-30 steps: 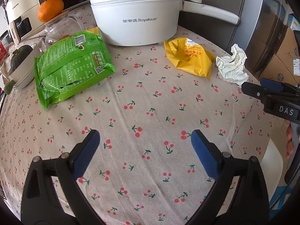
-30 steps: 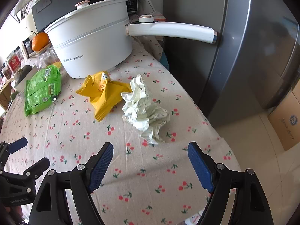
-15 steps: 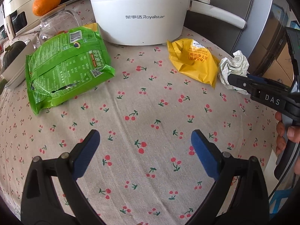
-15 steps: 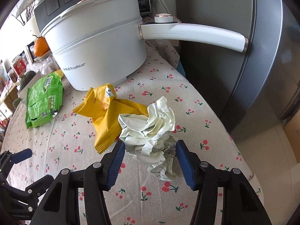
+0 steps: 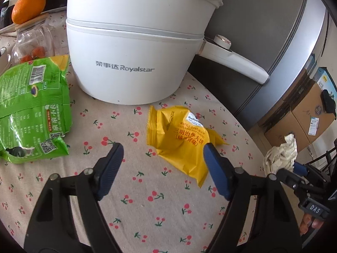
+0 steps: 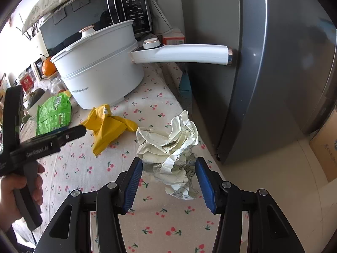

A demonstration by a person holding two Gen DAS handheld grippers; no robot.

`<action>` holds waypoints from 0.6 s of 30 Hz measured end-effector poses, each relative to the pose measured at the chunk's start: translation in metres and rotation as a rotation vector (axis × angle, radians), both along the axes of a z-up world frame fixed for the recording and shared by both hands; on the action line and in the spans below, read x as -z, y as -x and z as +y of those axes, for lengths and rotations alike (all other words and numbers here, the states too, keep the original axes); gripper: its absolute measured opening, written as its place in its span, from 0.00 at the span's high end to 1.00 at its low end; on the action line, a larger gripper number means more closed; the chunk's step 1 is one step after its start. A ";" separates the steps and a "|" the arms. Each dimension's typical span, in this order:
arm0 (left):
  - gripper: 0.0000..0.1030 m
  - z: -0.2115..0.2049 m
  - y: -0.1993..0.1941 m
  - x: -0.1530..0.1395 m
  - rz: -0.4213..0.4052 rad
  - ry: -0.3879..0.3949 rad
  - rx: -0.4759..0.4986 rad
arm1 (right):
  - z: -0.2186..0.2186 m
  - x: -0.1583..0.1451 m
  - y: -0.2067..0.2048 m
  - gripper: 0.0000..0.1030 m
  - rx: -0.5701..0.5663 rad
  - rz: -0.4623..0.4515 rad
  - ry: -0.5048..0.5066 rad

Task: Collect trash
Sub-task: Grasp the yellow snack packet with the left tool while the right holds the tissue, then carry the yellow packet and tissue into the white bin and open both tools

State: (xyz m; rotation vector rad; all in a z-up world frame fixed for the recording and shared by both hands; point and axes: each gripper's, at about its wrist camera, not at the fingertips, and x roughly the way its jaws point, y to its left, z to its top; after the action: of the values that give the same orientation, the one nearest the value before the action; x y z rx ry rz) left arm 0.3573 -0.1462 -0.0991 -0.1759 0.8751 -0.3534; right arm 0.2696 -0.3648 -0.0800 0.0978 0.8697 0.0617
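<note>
Black grippers (image 5: 162, 164) — blue pads (image 6: 131, 186) (ribbed)

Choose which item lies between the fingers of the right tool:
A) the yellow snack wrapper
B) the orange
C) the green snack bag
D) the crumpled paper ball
D: the crumpled paper ball sits between the blue pads of the right tool, while the yellow snack wrapper lies further left on the cloth.

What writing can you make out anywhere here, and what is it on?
"Royalstar", after three Chinese characters: side of the white pot.
"WAFFLE SANDWICH", small, above red Chinese characters: yellow wrapper.
"DAS": tag on the right gripper, seen in the left wrist view.
Green bag: barcode, QR code and Chinese print, too small to read.
Microwave panel and cardboard boxes: labels too blurred to read.
</note>
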 end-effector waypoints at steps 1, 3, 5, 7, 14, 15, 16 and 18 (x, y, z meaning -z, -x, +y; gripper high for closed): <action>0.33 0.000 -0.005 0.002 0.005 0.019 -0.012 | -0.004 0.001 0.002 0.48 0.003 0.005 0.002; 0.42 0.000 -0.009 0.005 0.009 0.045 -0.038 | -0.010 0.004 0.003 0.48 0.005 0.015 0.007; 0.51 -0.001 -0.017 0.009 0.026 0.067 -0.045 | -0.013 0.009 0.004 0.48 0.003 0.027 0.015; 0.71 -0.004 -0.025 0.014 0.056 0.086 -0.038 | -0.014 0.012 0.005 0.48 -0.004 0.036 0.026; 0.81 0.002 0.003 0.000 0.028 0.068 -0.009 | -0.012 0.006 0.009 0.48 -0.011 0.037 0.041; 0.81 0.004 0.009 -0.004 0.025 0.058 -0.001 | -0.011 0.003 0.011 0.48 -0.010 0.037 0.043; 0.81 0.006 0.017 -0.009 0.019 0.048 0.010 | -0.010 -0.001 0.013 0.48 -0.011 0.038 0.045; 0.81 0.010 0.034 -0.023 -0.002 0.033 0.040 | -0.006 -0.009 0.022 0.48 -0.014 0.032 0.046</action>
State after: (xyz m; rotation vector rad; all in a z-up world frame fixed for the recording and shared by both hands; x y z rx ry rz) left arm 0.3230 -0.1364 -0.0761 -0.1887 0.8722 -0.4051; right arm 0.2478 -0.3708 -0.0708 0.0493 0.9038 0.0531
